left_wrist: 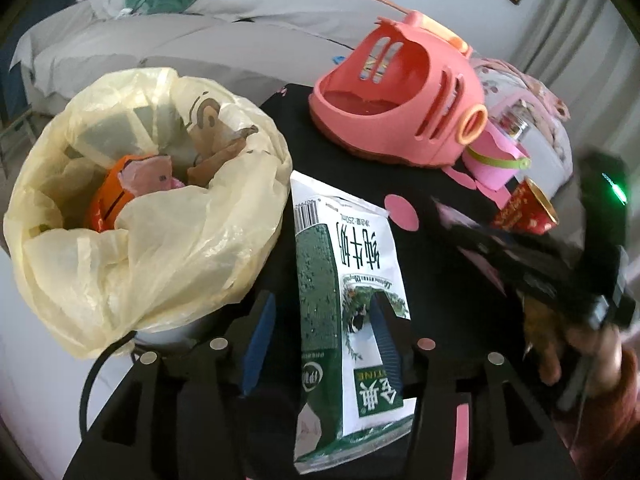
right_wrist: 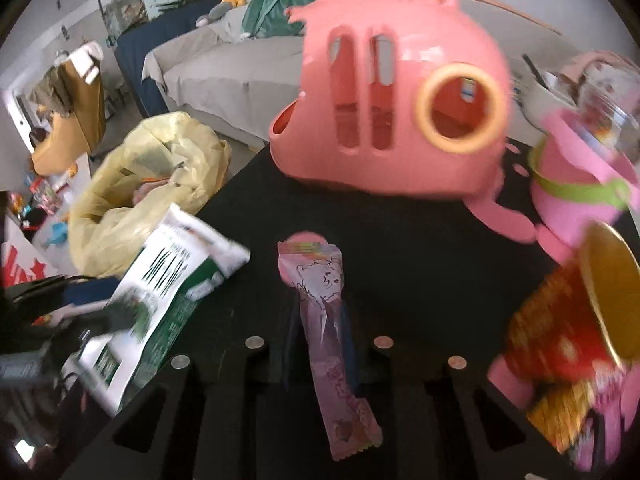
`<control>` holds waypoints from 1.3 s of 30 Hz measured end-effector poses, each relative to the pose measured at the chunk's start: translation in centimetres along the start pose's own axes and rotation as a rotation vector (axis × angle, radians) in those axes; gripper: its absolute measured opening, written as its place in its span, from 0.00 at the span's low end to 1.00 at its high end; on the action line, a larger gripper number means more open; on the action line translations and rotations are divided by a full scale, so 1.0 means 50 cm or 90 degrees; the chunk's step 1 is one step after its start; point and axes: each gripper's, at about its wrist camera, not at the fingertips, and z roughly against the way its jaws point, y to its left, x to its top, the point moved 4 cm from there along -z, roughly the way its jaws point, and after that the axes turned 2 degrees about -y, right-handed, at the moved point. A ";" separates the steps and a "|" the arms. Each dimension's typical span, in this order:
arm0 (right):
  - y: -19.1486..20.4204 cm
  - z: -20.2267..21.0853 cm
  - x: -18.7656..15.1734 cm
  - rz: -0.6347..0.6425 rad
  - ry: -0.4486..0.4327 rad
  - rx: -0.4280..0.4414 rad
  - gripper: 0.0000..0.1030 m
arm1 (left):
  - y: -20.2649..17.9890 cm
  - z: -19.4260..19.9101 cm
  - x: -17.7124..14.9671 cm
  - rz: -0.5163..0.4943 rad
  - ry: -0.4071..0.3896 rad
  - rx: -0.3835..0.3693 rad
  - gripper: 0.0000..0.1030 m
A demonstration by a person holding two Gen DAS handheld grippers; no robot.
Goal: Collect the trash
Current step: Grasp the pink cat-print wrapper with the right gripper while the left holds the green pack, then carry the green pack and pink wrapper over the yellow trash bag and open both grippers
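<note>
My left gripper (left_wrist: 320, 316) is shut on a flattened green and white milk carton (left_wrist: 344, 300), held above the black table (left_wrist: 352, 176) just right of the bin. The carton also shows at the left of the right wrist view (right_wrist: 168, 292). The bin, lined with a yellow plastic bag (left_wrist: 132, 208), holds an orange wrapper and brown paper. It shows in the right wrist view too (right_wrist: 144, 188). My right gripper (right_wrist: 320, 312) is shut on a pink snack wrapper (right_wrist: 328, 320) and appears blurred at the right of the left wrist view (left_wrist: 532, 264).
A pink toy helmet-shaped carrier (left_wrist: 404, 96) stands at the back of the table. A pink cup with a green band (right_wrist: 576, 196) and a red and gold paper cup (right_wrist: 576, 320) stand at the right. A grey bed (left_wrist: 200, 40) lies behind.
</note>
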 end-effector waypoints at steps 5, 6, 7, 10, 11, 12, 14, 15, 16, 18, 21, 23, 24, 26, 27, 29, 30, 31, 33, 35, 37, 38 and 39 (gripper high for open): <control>-0.027 0.080 -0.044 -0.025 -0.040 -0.012 0.17 | -0.029 -0.018 0.006 0.011 0.025 -0.033 0.49; -0.034 0.096 -0.053 -0.031 -0.050 -0.017 0.17 | -0.039 -0.027 0.003 0.017 0.041 -0.048 0.49; -0.041 0.109 -0.059 -0.034 -0.056 -0.020 0.17 | -0.048 -0.036 -0.001 0.021 0.057 -0.052 0.49; -0.057 0.145 -0.083 -0.045 -0.078 -0.030 0.17 | -0.071 -0.050 -0.009 0.023 0.076 -0.055 0.48; -0.060 0.152 -0.088 -0.045 -0.084 -0.035 0.17 | -0.075 -0.048 -0.010 0.031 0.073 -0.057 0.47; -0.063 0.162 -0.096 -0.044 -0.092 -0.043 0.17 | -0.080 -0.044 -0.009 0.035 0.069 -0.059 0.43; -0.070 0.178 -0.106 -0.044 -0.100 -0.051 0.17 | -0.090 -0.033 -0.007 0.027 0.061 -0.054 0.38; -0.072 0.184 -0.110 -0.046 -0.104 -0.052 0.17 | -0.096 -0.026 -0.006 0.021 0.054 -0.050 0.34; -0.074 0.189 -0.114 -0.048 -0.107 -0.050 0.17 | -0.101 -0.016 -0.002 0.011 0.044 -0.045 0.33; -0.080 0.198 -0.123 -0.053 -0.110 -0.047 0.17 | -0.111 0.006 0.005 -0.008 0.023 -0.036 0.31; -0.080 0.204 -0.123 -0.059 -0.118 -0.043 0.17 | -0.124 0.035 0.012 -0.036 -0.007 -0.030 0.31; -0.073 0.207 -0.119 -0.062 -0.124 -0.038 0.17 | -0.127 0.050 0.014 -0.041 -0.015 -0.031 0.31; -0.070 0.213 -0.117 -0.064 -0.128 -0.035 0.17 | -0.128 0.055 0.015 -0.043 -0.020 -0.029 0.31; -0.059 0.227 -0.108 -0.061 -0.139 -0.029 0.17 | -0.132 0.082 0.020 -0.056 -0.041 -0.019 0.31; -0.052 0.236 -0.101 -0.056 -0.146 -0.029 0.17 | -0.132 0.097 0.023 -0.062 -0.053 -0.012 0.31; -0.035 0.256 -0.083 -0.042 -0.162 -0.030 0.17 | -0.134 0.133 0.033 -0.073 -0.080 -0.006 0.31; -0.023 0.269 -0.070 -0.032 -0.174 -0.028 0.17 | -0.133 0.156 0.040 -0.078 -0.097 -0.001 0.31; -0.013 0.278 -0.061 -0.025 -0.182 -0.026 0.17 | -0.131 0.178 0.046 -0.081 -0.114 0.002 0.31; 0.017 0.305 -0.034 -0.002 -0.206 -0.024 0.17 | -0.125 0.217 0.058 -0.085 -0.143 0.009 0.31; 0.047 0.325 -0.009 0.018 -0.223 -0.021 0.17 | -0.116 0.265 0.072 -0.092 -0.178 0.021 0.31; 0.082 0.347 0.016 0.038 -0.243 -0.014 0.17 | -0.107 0.309 0.082 -0.098 -0.209 0.033 0.31; 0.098 0.356 0.027 0.048 -0.252 -0.011 0.17 | -0.101 0.336 0.089 -0.100 -0.227 0.040 0.31; 0.119 0.368 0.045 0.060 -0.265 -0.008 0.17 | -0.096 0.356 0.093 -0.101 -0.240 0.045 0.31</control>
